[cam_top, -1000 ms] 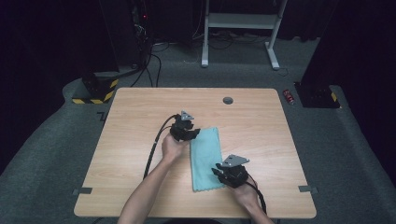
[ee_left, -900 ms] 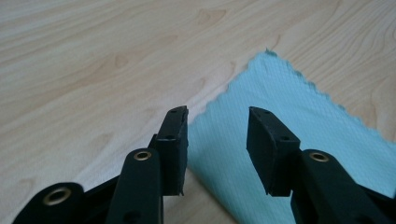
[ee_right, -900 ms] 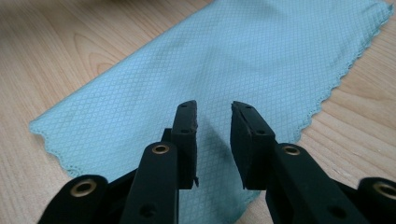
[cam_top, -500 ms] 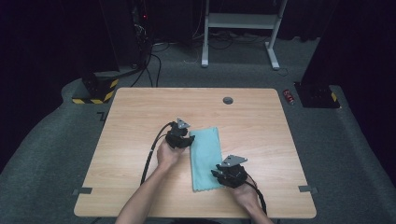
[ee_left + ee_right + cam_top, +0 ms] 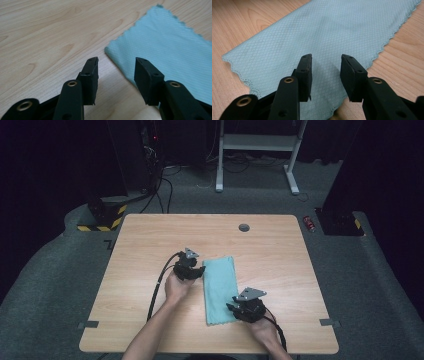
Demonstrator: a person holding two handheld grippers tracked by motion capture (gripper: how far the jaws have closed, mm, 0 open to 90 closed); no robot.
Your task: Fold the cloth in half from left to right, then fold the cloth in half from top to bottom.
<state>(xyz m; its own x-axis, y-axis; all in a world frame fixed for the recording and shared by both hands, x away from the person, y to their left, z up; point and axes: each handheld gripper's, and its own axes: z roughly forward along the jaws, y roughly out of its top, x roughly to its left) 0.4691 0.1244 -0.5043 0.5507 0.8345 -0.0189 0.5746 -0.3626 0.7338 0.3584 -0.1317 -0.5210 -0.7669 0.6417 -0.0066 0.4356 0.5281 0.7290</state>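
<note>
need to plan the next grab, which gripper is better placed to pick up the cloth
Right. The right gripper has its open jaws directly over the teal cloth, near its edge. The left gripper is open over bare table, beside the cloth's corner.

Wooden table (image 5: 150, 245) stands on grey carpet (image 5: 380, 285). White desk frame (image 5: 255, 142) behind it; cables (image 5: 165, 185) trail across floor. Yellow-black striped block (image 5: 102, 217) at left. Surroundings dark.

Cloth (image 5: 219, 289): near right corner hidden under the right gripper (image 5: 235, 309) in the high view; cut by the frame's right edge in the left gripper view, by its top edge in the right gripper view. Small red object (image 5: 310, 223) on the floor: too small to identify. Forearms: cut off at the bottom edge.
</note>
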